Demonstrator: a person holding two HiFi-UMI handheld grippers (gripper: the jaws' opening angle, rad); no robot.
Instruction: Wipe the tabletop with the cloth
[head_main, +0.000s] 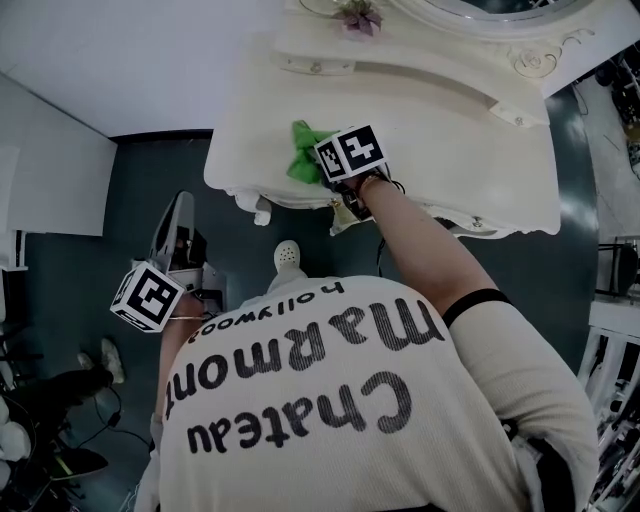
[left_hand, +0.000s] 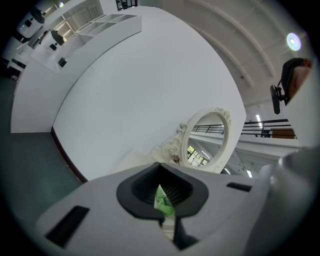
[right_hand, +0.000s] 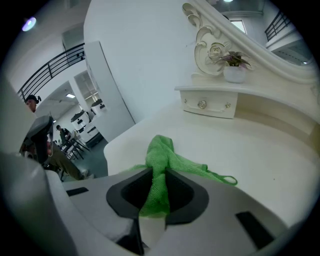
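Observation:
A green cloth (head_main: 303, 155) lies bunched near the front left edge of the white dressing table (head_main: 430, 120). My right gripper (head_main: 322, 170) is shut on the cloth (right_hand: 167, 160): one fold runs up between its jaws (right_hand: 154, 200) and the rest spreads over the tabletop (right_hand: 260, 150). My left gripper (head_main: 180, 215) hangs off the table to the left, above the dark floor, and points up toward the table. Its jaws (left_hand: 163, 200) stand together with nothing in them; a sliver of the green cloth (left_hand: 163, 199) shows far off through the slit.
A small potted plant (right_hand: 234, 67) stands on a raised shelf with a little drawer (right_hand: 207, 105) at the table's back. An oval ornate mirror (left_hand: 207, 137) rises behind. A white partition (head_main: 50, 180) stands left, dark gear (head_main: 50, 400) lower left, a rack (head_main: 615, 330) right.

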